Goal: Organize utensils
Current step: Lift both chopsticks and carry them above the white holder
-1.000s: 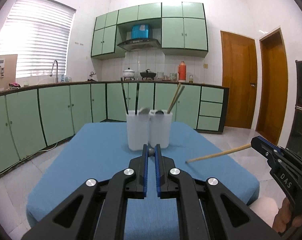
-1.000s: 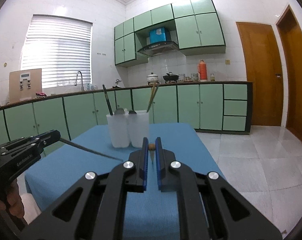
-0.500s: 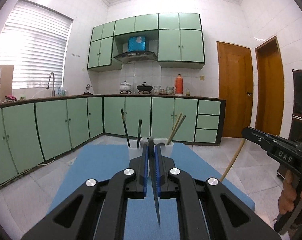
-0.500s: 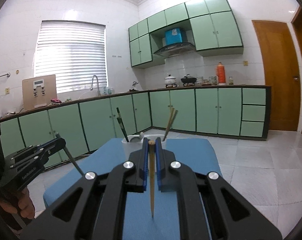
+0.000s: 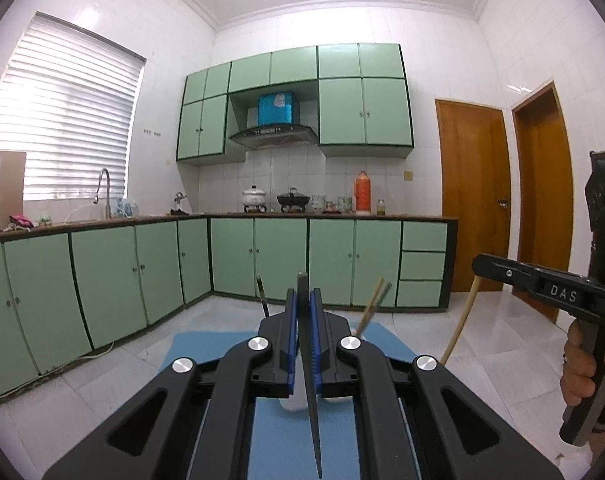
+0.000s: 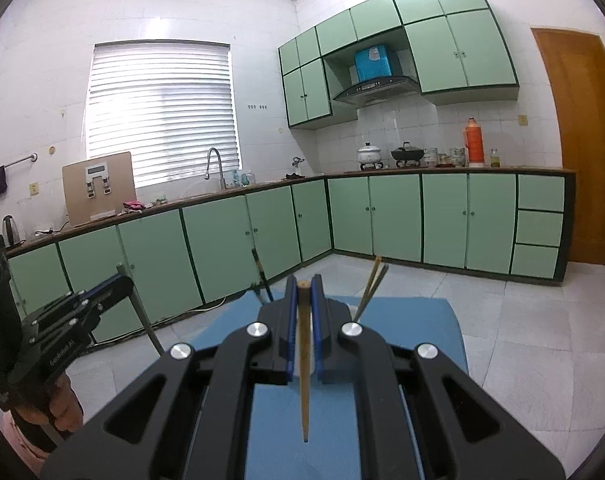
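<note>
My left gripper is clamped on a dark tapered chopstick, my right gripper on a pale wooden chopstick; each hangs tip-down, long axis upright. The white plastic utensil cups stand just below and beyond both, on the blue tablecloth. My claws hide their rims, so I can't tell which compartment lies under which tip.

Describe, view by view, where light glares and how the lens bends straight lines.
Left wrist view: the blinds blow out white, and the cabinets bow outward. Right wrist view: the window glares again, the counter line curves, and the corners go dark.
</note>
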`<action>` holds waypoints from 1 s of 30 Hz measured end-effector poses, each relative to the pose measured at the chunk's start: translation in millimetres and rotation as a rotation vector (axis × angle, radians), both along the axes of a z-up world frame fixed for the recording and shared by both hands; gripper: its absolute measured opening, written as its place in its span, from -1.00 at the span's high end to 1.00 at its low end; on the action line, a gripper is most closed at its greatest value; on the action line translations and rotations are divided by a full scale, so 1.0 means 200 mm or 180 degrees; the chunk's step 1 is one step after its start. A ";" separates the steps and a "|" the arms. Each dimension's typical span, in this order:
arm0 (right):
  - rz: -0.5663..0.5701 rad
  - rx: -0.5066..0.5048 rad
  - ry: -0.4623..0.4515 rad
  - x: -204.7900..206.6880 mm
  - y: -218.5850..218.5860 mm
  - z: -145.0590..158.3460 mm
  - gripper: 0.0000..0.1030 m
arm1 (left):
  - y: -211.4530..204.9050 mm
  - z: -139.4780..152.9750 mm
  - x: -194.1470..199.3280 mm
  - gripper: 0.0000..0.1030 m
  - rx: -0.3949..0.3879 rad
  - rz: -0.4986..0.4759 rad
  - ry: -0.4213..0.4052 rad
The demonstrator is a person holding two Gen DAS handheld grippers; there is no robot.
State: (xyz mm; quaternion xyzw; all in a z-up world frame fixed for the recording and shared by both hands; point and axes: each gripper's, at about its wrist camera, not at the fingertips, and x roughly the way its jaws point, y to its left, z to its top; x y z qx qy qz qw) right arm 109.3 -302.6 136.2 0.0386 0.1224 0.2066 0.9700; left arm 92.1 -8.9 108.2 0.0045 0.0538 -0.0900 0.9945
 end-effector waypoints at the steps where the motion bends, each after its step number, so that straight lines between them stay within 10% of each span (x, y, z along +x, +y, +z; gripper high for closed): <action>1: 0.0012 0.0012 -0.0016 0.02 0.00 0.03 0.88 | 0.01 0.03 0.02 0.88 -0.0005 0.0015 -0.0033; 17: -0.0024 0.0002 -0.0323 0.39 0.05 0.40 0.88 | 0.08 0.42 0.42 0.88 -0.0034 0.0183 -0.0488; 30: -0.0257 -0.0143 -0.0162 0.85 0.15 0.24 0.88 | -0.06 0.33 0.88 0.88 0.0005 0.0106 -0.0465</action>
